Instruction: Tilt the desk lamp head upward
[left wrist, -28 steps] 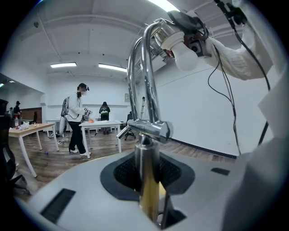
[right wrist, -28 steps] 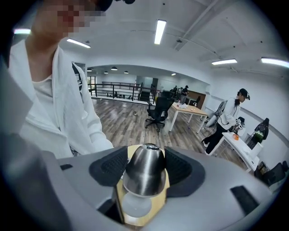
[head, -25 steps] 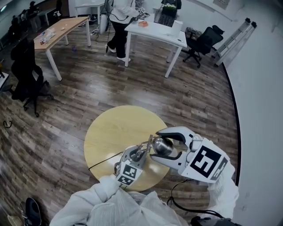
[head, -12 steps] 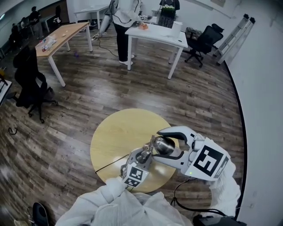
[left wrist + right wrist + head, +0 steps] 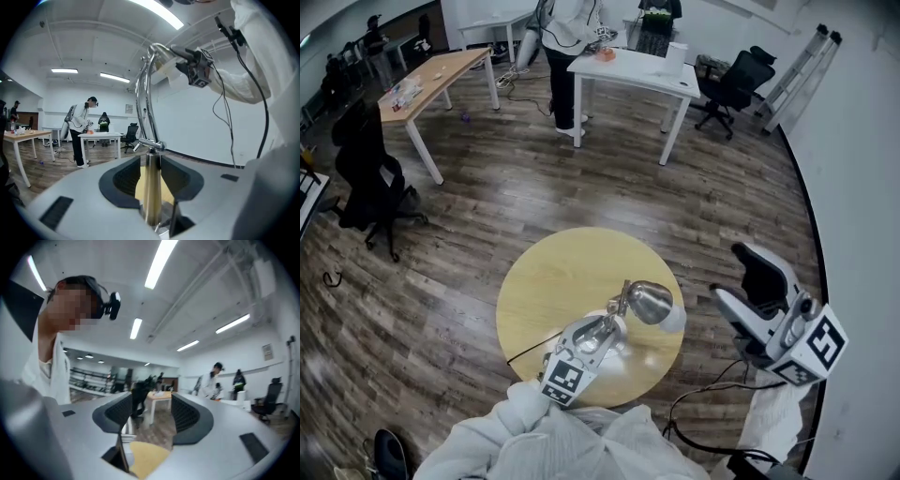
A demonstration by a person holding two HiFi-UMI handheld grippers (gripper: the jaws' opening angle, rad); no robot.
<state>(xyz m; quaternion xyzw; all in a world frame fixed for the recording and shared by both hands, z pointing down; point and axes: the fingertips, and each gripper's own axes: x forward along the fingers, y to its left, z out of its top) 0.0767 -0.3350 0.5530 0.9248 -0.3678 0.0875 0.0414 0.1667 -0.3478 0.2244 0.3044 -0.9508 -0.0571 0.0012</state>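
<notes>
Straddling lamp stem point(image 5: 151, 197), left hand-held gripper point(image 5: 151, 161) just eased open; right hand-held gripper point(image 5: 150, 406) gapes empty

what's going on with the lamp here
A person stands at a round table and works a chrome lamp with two hand-held grippers. The left hand-held gripper has the lamp's post between its jaws, which have just been opening, so the grip looks loosened. The right hand-held gripper is open and empty, off past the table's right edge, clear of the lamp head.
</notes>
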